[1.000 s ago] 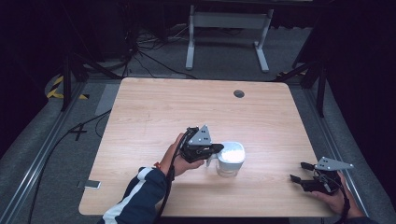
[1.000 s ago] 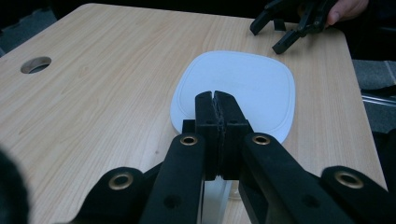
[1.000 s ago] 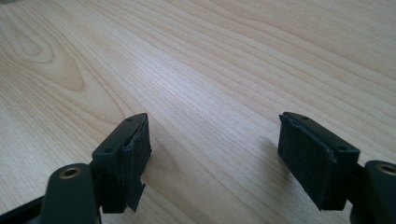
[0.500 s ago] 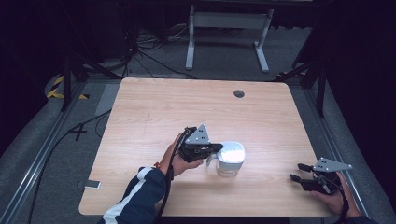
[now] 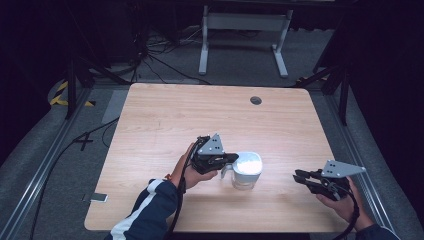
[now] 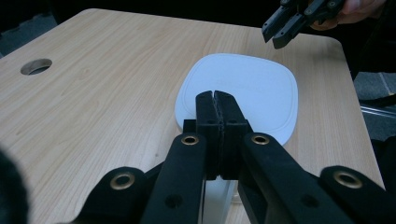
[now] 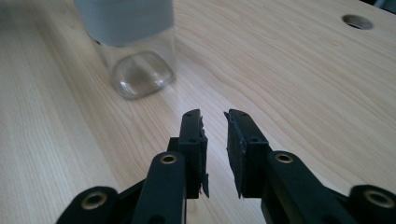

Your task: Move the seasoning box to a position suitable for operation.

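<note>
A clear jar (image 5: 245, 177) with a white square lid (image 6: 243, 88) stands on the wooden table (image 5: 200, 115), right of centre and toward the front. My left gripper (image 5: 233, 158) is shut, its tips (image 6: 215, 95) over the lid's near edge, with nothing visible between the jaws. A clear handle-like part (image 5: 225, 172) of the jar sits just below them. My right gripper (image 5: 296, 175) is open, low over the table to the jar's right, pointing at it. In the right gripper view the jar's glass base (image 7: 140, 74) lies ahead of the parted jaws (image 7: 215, 116). My right gripper (image 6: 285, 28) also appears beyond the lid.
A round cable hole (image 5: 256, 100) sits near the table's far edge. Bare wood stretches across the far and left parts. A metal stand (image 5: 240, 30) and cables (image 5: 150, 55) lie on the floor behind, and a small flat object (image 5: 95, 198) rests on the floor at the left.
My right gripper has shifted a little to the left, closer to the jar. The left gripper and the jar have stayed in place.
</note>
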